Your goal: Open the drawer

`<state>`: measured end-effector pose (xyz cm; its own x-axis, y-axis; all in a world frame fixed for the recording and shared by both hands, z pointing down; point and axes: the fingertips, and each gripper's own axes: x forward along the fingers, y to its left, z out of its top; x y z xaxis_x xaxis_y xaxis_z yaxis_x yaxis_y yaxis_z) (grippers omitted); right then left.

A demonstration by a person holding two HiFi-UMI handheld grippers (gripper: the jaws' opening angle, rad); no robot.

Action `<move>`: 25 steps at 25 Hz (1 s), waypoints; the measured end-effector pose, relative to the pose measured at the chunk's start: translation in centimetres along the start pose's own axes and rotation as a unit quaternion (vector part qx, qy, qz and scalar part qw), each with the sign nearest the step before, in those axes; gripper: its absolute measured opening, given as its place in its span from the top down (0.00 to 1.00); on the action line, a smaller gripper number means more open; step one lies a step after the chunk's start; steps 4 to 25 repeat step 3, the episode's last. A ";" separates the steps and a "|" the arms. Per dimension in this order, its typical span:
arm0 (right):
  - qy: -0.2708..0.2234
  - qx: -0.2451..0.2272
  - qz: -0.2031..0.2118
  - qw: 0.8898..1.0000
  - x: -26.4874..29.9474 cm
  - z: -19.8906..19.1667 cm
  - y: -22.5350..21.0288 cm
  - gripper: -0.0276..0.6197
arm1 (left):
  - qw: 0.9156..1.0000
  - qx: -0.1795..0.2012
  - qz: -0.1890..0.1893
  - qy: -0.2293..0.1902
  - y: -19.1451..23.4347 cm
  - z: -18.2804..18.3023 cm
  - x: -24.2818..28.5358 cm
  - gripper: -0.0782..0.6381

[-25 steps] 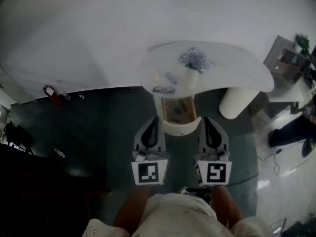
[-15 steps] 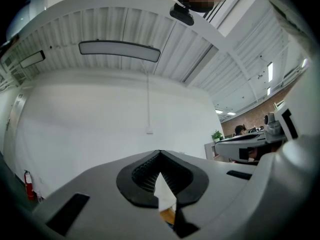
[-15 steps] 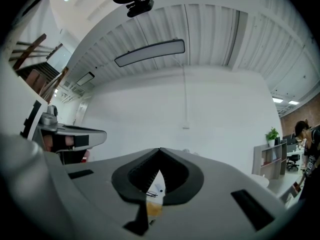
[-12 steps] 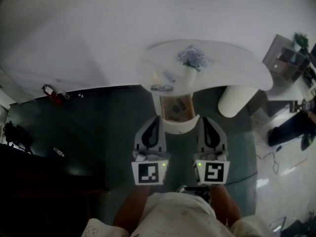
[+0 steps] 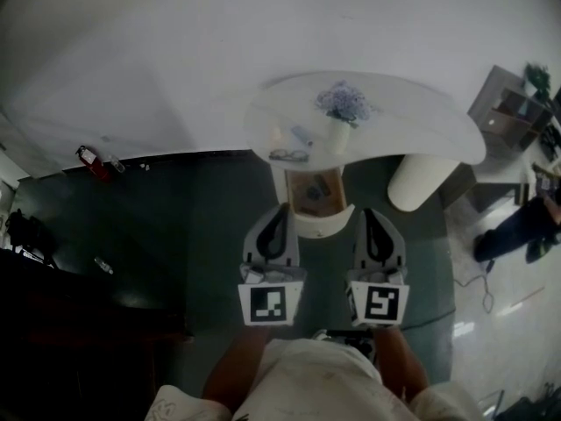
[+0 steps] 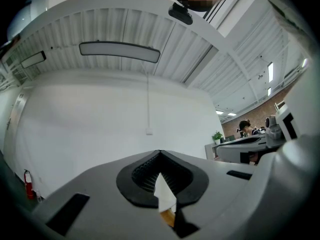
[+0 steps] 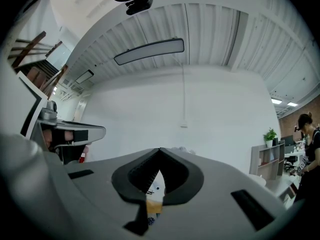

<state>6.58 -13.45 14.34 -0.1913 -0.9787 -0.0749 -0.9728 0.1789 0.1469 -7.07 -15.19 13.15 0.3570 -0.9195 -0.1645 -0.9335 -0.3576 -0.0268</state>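
White kidney-shaped bench [image 5: 412, 121] against a pale wall [image 5: 175, 60]. Drawer [image 5: 314, 198] under the near edge of the bench, pulled out forward and standing open; brown inside on show, a few small things in it, too small to name. Left tool [image 5: 280, 209] just in front of the bench, by the drawer's left front corner, jaws closed tip to tip, nothing between them. Right tool [image 5: 367, 211] also just in front of the bench, by the drawer's right front corner, jaws likewise closed and empty. Touching the drawer front or not: cannot tell. On the bench: white vase [image 5: 339, 137] near the middle with bluish flowers [image 5: 347, 103], and a pair of glasses [image 5: 289, 156] near the front edge, above the drawer. White round pedestal [image 5: 415, 182] under the right part of the bench. Red fire extinguisher [image 5: 88, 161] on the dark floor [image 5: 202, 235], well to the left of the bench, by the wall. Person in dark clothes [image 5: 517, 235] well off to the right of the bench.
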 end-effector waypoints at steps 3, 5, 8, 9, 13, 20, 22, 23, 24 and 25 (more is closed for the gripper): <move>-0.002 -0.002 -0.001 1.000 -0.3 -0.1 -0.3 0.95 | 1.000 0.000 0.003 -0.004 -0.2 0.0 -0.2 0.89; -0.002 -0.002 -0.001 1.000 -0.3 -0.1 -0.3 0.95 | 1.000 0.000 0.003 -0.004 -0.2 0.0 -0.2 0.89; -0.002 -0.002 -0.001 1.000 -0.3 -0.1 -0.3 0.95 | 1.000 0.000 0.003 -0.004 -0.2 0.0 -0.2 0.89; -0.002 -0.002 -0.001 1.000 -0.3 -0.1 -0.3 0.95 | 1.000 0.000 0.003 -0.004 -0.2 0.0 -0.2 0.89; -0.002 -0.002 -0.001 1.000 -0.3 -0.1 -0.3 0.95 | 1.000 0.000 0.003 -0.004 -0.2 0.0 -0.2 0.89; -0.002 -0.002 -0.001 1.000 -0.3 -0.1 -0.3 0.95 | 1.000 0.000 0.003 -0.004 -0.2 0.0 -0.2 0.89; -0.002 -0.002 -0.001 1.000 -0.3 -0.1 -0.3 0.95 | 1.000 0.000 0.003 -0.004 -0.2 0.0 -0.2 0.89; -0.002 -0.002 -0.001 1.000 -0.3 -0.1 -0.3 0.95 | 1.000 0.000 0.003 -0.004 -0.2 0.0 -0.2 0.89; -0.002 -0.002 -0.001 1.000 -0.3 -0.1 -0.3 0.95 | 1.000 0.000 0.003 -0.004 -0.2 0.0 -0.2 0.89; -0.002 -0.002 -0.001 1.000 -0.3 -0.1 -0.3 0.95 | 1.000 0.000 0.003 -0.004 -0.2 0.0 -0.2 0.89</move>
